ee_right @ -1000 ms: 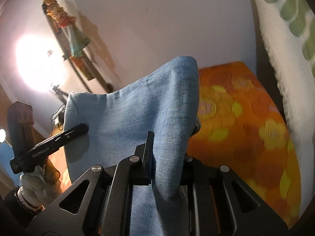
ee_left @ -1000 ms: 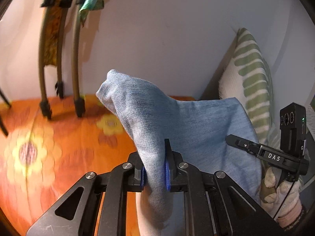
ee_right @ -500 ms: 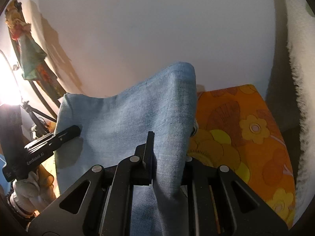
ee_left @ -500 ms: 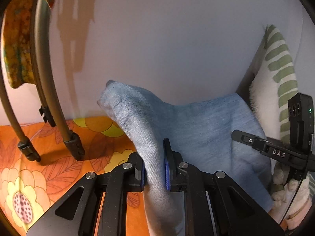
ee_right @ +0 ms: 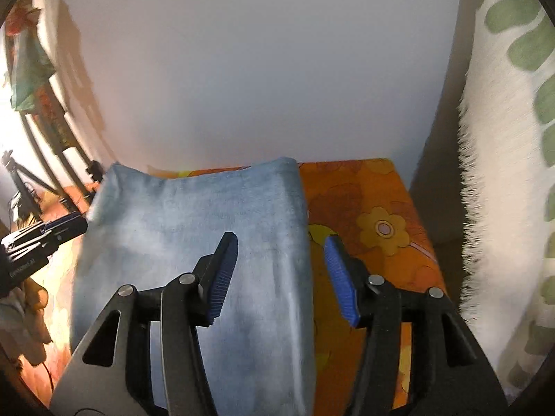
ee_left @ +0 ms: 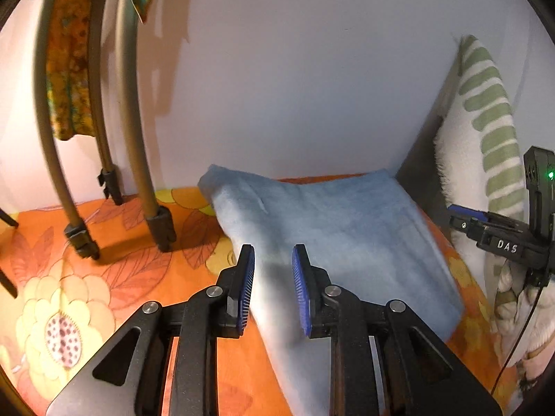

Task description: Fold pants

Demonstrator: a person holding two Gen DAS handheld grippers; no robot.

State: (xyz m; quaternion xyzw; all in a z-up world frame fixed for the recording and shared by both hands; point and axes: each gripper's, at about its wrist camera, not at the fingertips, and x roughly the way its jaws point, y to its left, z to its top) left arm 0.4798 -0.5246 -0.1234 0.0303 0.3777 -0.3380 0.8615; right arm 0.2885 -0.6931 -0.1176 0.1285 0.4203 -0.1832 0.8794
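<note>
White capital letters reading "DAS" stand on the black body of the right gripper (ee_left: 466, 220), seen at the right edge of the left wrist view; the word sits on the bar behind its blue-edged fingers. In the right wrist view, the left gripper (ee_right: 74, 223) at the left edge carries a line of pale lettering along its black side, but it is too blurred and too small to read. No other words, numbers, brands or signs can be read in either view.
</note>
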